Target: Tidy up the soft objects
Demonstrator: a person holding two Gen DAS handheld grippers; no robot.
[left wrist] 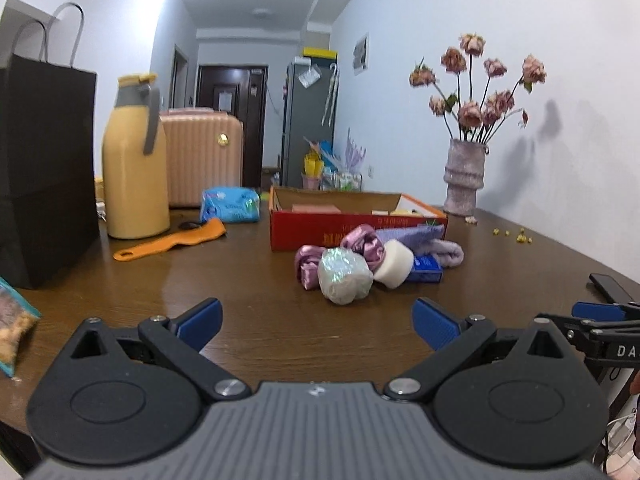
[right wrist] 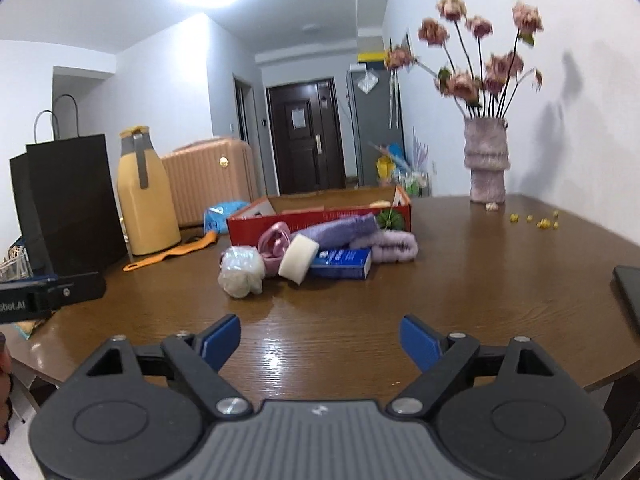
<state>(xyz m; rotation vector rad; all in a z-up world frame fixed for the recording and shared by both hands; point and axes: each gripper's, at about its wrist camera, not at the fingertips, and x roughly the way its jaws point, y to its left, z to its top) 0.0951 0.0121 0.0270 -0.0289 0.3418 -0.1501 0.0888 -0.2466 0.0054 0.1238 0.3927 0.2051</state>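
Note:
A pile of soft things lies on the brown table in front of a red cardboard box: a white mesh puff, a pink satin scrunchie, a white sponge, a purple towel, a lilac fuzzy cloth and a blue carton. My left gripper is open and empty, short of the pile. My right gripper is open and empty, also short of it.
A black paper bag, a yellow thermos, an orange comb and a blue tissue pack stand at the left. A vase of dried flowers stands back right. A dark phone lies at the right edge.

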